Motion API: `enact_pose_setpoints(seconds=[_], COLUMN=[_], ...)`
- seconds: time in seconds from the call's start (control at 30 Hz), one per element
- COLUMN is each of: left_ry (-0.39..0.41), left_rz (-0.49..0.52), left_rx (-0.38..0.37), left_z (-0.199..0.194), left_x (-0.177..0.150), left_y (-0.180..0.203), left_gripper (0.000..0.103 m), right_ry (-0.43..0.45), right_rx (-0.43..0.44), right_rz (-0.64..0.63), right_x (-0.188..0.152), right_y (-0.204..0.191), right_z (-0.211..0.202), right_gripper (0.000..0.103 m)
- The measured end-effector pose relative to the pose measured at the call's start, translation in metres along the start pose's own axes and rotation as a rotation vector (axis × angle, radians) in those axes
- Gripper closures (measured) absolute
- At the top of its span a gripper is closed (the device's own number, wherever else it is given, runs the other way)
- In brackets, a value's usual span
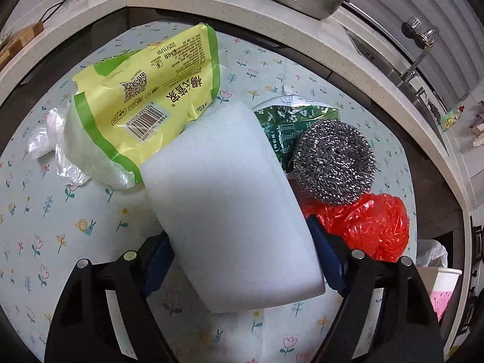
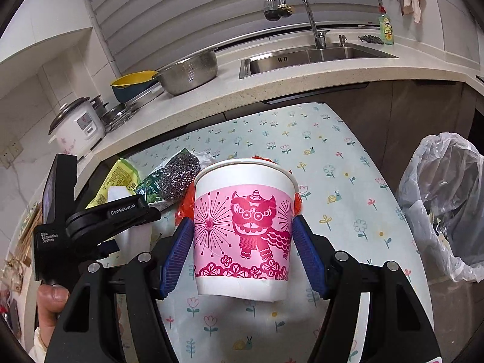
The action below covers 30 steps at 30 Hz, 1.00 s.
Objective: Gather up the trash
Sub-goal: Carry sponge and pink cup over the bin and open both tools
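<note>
Nearest, the right claw (image 2: 242, 251) grips a paper cup (image 2: 243, 230) printed with a pink lion, its blue pads pressed to the cup's two sides and the cup upright, lifted clear of the flowered bench (image 2: 348, 187). Beside it, the left claw (image 1: 242, 260) stands around a white foam block (image 1: 224, 205); both pads sit against the block's sides, though I cannot tell whether they press it. The block lies tilted on the bench, its far end leaning on a yellow-green packet (image 1: 145, 99). Just right of the block are a steel scourer (image 1: 334, 163), resting on a red plastic bag (image 1: 363, 227) and a green wrapper (image 1: 284, 127). Clear plastic film (image 1: 48, 139) lies left of the packet. Farther right, off the bench edge, stands a bin lined with a clear bag (image 2: 447, 199). Beyond, the kitchen worktop carries a metal colander (image 2: 187, 72) and a sink (image 2: 311, 56).
</note>
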State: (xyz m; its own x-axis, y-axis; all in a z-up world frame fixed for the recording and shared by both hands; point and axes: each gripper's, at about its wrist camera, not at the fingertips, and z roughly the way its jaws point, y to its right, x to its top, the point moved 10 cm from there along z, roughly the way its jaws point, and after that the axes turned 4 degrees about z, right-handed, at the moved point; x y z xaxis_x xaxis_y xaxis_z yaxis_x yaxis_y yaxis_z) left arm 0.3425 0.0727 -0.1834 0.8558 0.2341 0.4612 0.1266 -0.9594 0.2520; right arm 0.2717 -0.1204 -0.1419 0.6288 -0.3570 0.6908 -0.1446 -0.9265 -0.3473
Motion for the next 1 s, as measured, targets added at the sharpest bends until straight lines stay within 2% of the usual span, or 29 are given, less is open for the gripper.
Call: enact_pose_setpoints(seconds=[0.6, 1.0], left_ry=[0.070, 0.110], left_rz=[0.166, 0.304], left_rx=[-0.062, -0.116], left_z=[-0.083, -0.125], left_x=[-0.053, -0.096], left_y=[0.061, 0.127], left_gripper=[0.024, 0.024], right_ry=[0.114, 0.186], right_rx=[-0.012, -0.047], right_rz=[0.034, 0.091], right_x=[0.006, 0.006], right_y=[0.029, 0.082], right_z=[-0.087, -0.147], right_gripper=[0.038, 0.038])
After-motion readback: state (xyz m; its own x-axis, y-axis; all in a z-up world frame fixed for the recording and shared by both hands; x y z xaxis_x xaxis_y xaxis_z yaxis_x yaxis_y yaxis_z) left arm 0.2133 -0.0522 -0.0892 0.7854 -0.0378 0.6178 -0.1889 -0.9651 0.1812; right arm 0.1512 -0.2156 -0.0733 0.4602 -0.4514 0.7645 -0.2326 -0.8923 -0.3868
